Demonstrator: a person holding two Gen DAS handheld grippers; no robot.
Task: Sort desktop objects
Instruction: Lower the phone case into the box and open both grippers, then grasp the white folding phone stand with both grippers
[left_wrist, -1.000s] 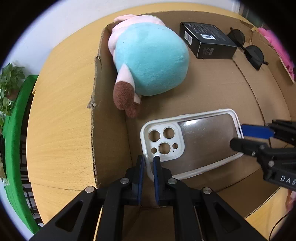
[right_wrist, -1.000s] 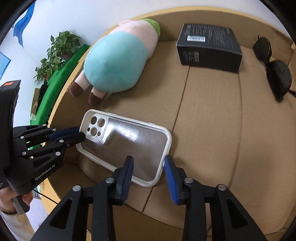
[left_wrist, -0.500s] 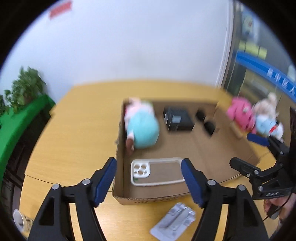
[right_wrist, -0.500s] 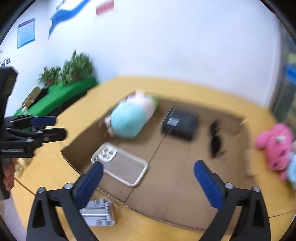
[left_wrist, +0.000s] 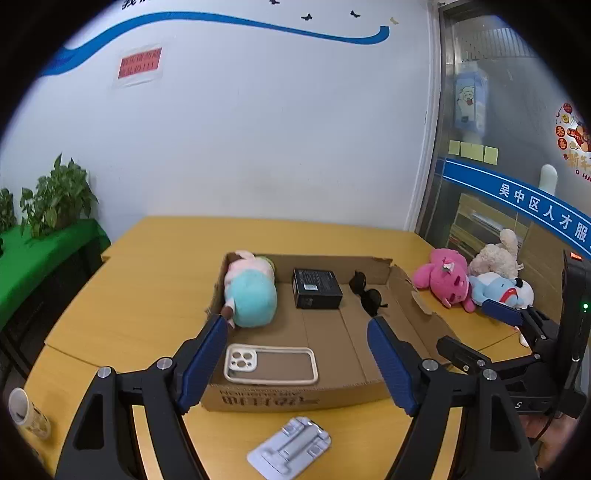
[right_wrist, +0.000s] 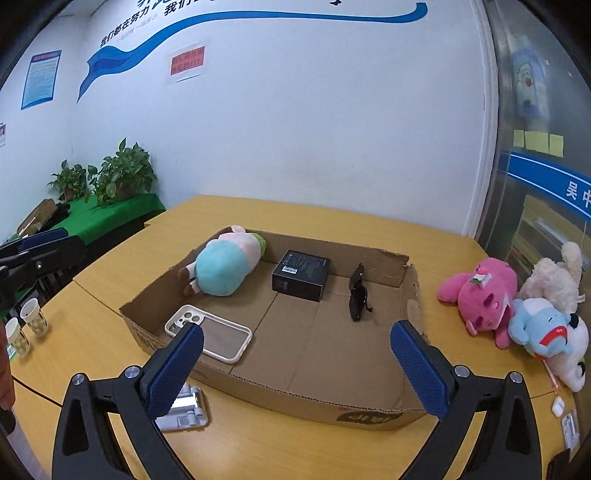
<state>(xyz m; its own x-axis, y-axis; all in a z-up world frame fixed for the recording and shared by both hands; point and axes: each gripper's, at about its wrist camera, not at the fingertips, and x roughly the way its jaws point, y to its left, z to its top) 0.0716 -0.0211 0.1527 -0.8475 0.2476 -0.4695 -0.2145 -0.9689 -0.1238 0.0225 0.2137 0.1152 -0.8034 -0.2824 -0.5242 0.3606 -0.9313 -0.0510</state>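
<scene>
A shallow cardboard box (left_wrist: 402, 295) (right_wrist: 415, 295) lies on the yellow table. In it are a clear phone case with a white rim (left_wrist: 271, 364) (right_wrist: 208, 334), a teal and pink plush (left_wrist: 251, 293) (right_wrist: 223, 264), a black box (left_wrist: 317, 288) (right_wrist: 301, 275) and black sunglasses (left_wrist: 365, 293) (right_wrist: 358, 297). My left gripper (left_wrist: 297, 354) is wide open and empty, held above the table in front of the box. My right gripper (right_wrist: 297, 360) is wide open and empty too. It also shows at the right edge of the left wrist view (left_wrist: 476, 334).
A grey folding stand (left_wrist: 290, 448) (right_wrist: 183, 406) lies on the table in front of the box. Pink, cream and blue plush toys (left_wrist: 443, 280) (right_wrist: 480, 291) lie right of it. Paper cups (left_wrist: 27, 411) (right_wrist: 33, 319) stand at the left. Small white items (right_wrist: 557, 404) lie at the right.
Both grippers let go of the phone case, opened wide and pulled back and up from the box. The case now lies flat in the box's near left corner.
</scene>
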